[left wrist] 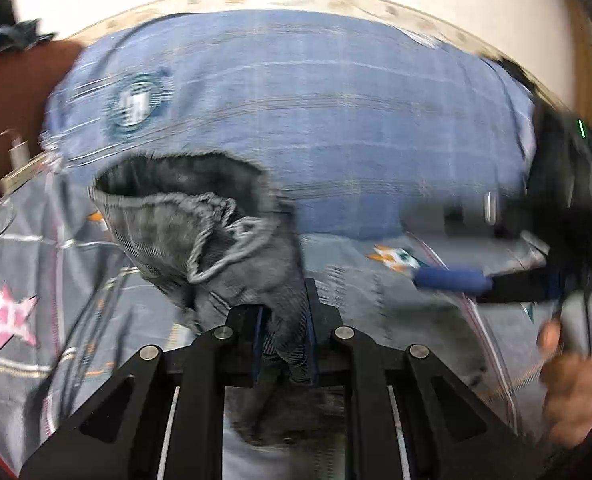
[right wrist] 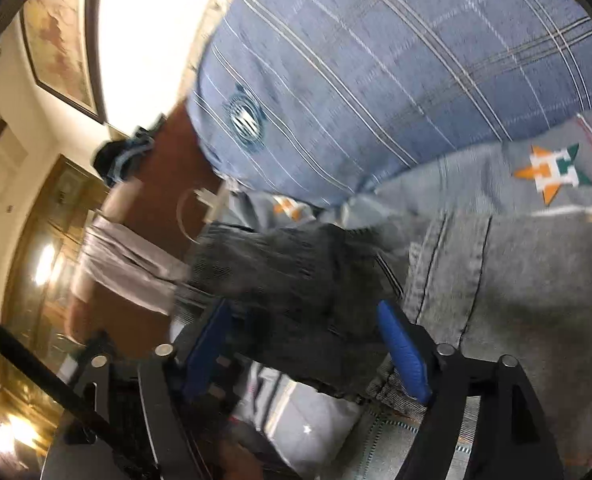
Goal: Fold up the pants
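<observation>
Left wrist: left gripper (left wrist: pixel 284 312) fingers clenched on a bunched edge of the grey pants (left wrist: pixel 200 220), lifted over the patterned bed cover (left wrist: pixel 28 264) in front of the blue plaid pillow (left wrist: pixel 335 120). Right gripper (left wrist: pixel 447 280) at the right edge, blurred. Right wrist: right gripper (right wrist: pixel 307 344) fingers released, wide, pants (right wrist: pixel 288 280) between them but probably not pinched. Step: carrying one end over for a fold. Next: right needs to clamp the matching edge, then lay flat

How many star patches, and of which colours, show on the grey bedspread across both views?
Pink and white star patch: 1
Orange, white and teal star patches: 2
Total: 3, on the grey patterned bedspread; blur may hide others.
</observation>
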The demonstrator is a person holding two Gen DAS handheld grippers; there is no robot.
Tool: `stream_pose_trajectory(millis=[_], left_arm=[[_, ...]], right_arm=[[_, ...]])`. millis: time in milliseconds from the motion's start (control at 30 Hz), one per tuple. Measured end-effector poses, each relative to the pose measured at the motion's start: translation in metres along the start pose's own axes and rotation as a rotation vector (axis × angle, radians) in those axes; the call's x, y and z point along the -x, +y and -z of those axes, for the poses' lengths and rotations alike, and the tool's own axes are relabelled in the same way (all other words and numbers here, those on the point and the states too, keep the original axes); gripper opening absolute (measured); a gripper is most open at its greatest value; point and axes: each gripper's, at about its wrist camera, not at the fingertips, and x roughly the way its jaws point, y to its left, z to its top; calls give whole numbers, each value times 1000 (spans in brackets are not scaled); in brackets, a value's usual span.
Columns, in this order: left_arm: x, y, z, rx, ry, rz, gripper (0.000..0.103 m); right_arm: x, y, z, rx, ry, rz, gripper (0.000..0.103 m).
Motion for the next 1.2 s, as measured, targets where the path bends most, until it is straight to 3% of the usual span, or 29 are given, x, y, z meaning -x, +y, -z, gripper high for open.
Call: stream_pose_trajectory(millis=[100,267,367,400,433,467,500,567,767,867,1033,1100,1167,1200], left_arm=[[-8,-34,3,-105,17,28,13],[-16,-78,24,-255,59,90,11],[-24,-91,35,-299,77,108,10],[-24,-93,39,-303,84,113,10],[-27,-95,41,-310,88,112,9],[-26,-97,41,-321,88,106,9],[-25,-99,40,-328,86,110,8],[-21,-101,34,-339,80,115,8],[9,-118,13,-408,16,215,8],[-9,-125,17,-366,84,289,9],[-64,-125,45,-235,293,427,9],[-68,-122,48,-185,315,457,10],[-60,-118,44,-168,280,469,12],[-56,-118,42,-162,268,480,18]], right_arm=[[13,-3,-8,4,3,-51,83],[29,-15,-11,-8,-31,-26,83],[20,-33,-11,-44,17,59,82],[12,-40,-11,-50,45,145,81],[4,-48,-10,-56,65,234,72],[0,-52,-9,-62,79,258,46],[-6,-60,-9,-91,107,241,32],[-4,-64,-12,-120,98,198,16],[44,-33,-17,-16,10,196,15],[53,-52,-17,-70,16,241,15],[36,-116,-5,-212,139,431,15],[36,-122,-2,-225,144,431,15],[43,-111,-3,-182,124,423,14],[45,-106,-3,-159,113,427,14]])
